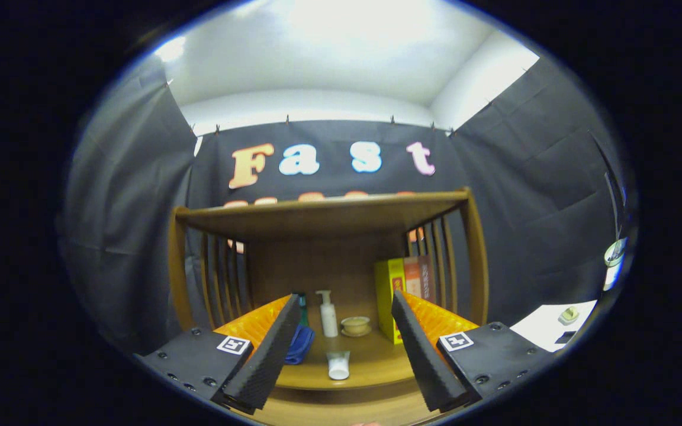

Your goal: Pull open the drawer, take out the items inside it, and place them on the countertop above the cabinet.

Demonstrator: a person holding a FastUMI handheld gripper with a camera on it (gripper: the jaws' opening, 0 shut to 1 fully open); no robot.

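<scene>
My gripper [344, 303] is open and holds nothing. It faces a wooden shelf unit [323, 216] with slatted sides. On the wooden countertop [376, 361] beyond my fingertips, a white tube [338, 364] lies between the fingers, cap toward me. Behind it stand a white pump bottle [328, 315] and a small tan bowl [356, 325]. A blue cloth [299, 344] lies partly hidden behind the left finger [264, 355]. A yellow box [388, 290] stands upright by the right finger [424, 355], with books [419, 277] beside it. A strip of wood [341, 409] runs below the countertop's front edge; I cannot tell whether it is the drawer.
The upper shelf board [323, 208] overhangs the countertop. Black cloth walls [530, 225] close in the booth on both sides. A white surface [554, 328] with small objects lies low on the right.
</scene>
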